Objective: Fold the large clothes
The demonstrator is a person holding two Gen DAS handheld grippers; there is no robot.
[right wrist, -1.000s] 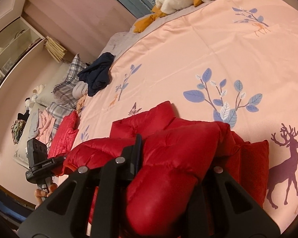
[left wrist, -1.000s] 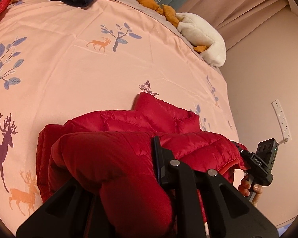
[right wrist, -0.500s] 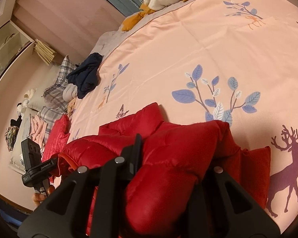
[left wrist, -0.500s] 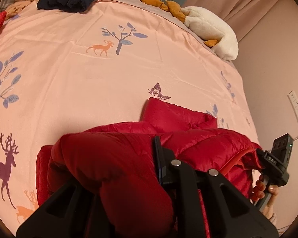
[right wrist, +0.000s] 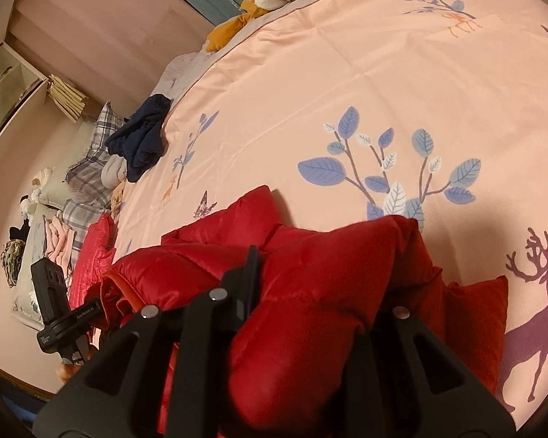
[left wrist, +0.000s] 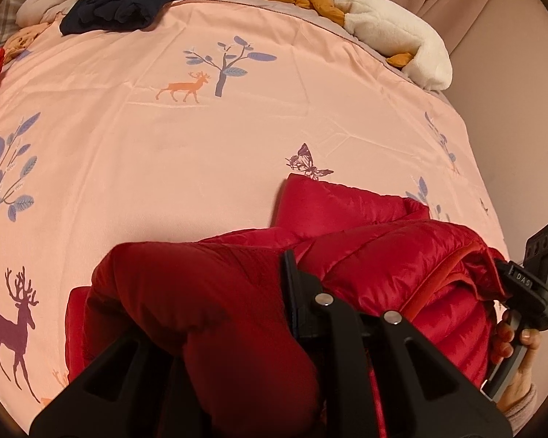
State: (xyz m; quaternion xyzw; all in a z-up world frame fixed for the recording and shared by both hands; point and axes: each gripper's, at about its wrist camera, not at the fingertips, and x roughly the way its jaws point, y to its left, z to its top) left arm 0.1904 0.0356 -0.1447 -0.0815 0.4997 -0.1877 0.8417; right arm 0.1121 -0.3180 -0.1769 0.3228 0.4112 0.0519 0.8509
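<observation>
A red puffer jacket (left wrist: 347, 211) lies at the near edge of the pink bed cover (left wrist: 201, 127), partly doubled over itself. My left gripper (left wrist: 219, 292) is shut on a thick fold of the red puffer jacket, which bulges between its fingers. At the right edge of that view a hand holds my right gripper (left wrist: 500, 270), its tips buried in the jacket's orange-lined hem. In the right wrist view my right gripper (right wrist: 321, 281) is shut on another padded fold of the jacket (right wrist: 237, 226). My left gripper (right wrist: 98, 306) grips the hem at the left.
A navy garment (left wrist: 128, 0) lies bunched at the far side of the bed. A white and mustard plush toy (left wrist: 394, 40) sits at the far right corner. Another red garment (right wrist: 95, 255), plaid pillows (right wrist: 87, 175) and piled clothes lie beyond the left edge. A wall (left wrist: 522, 102) runs close along the right.
Both grippers have carried the held jacket edge forward and slightly down over the layer beneath, and less of that lower layer shows. The grips are unchanged.
</observation>
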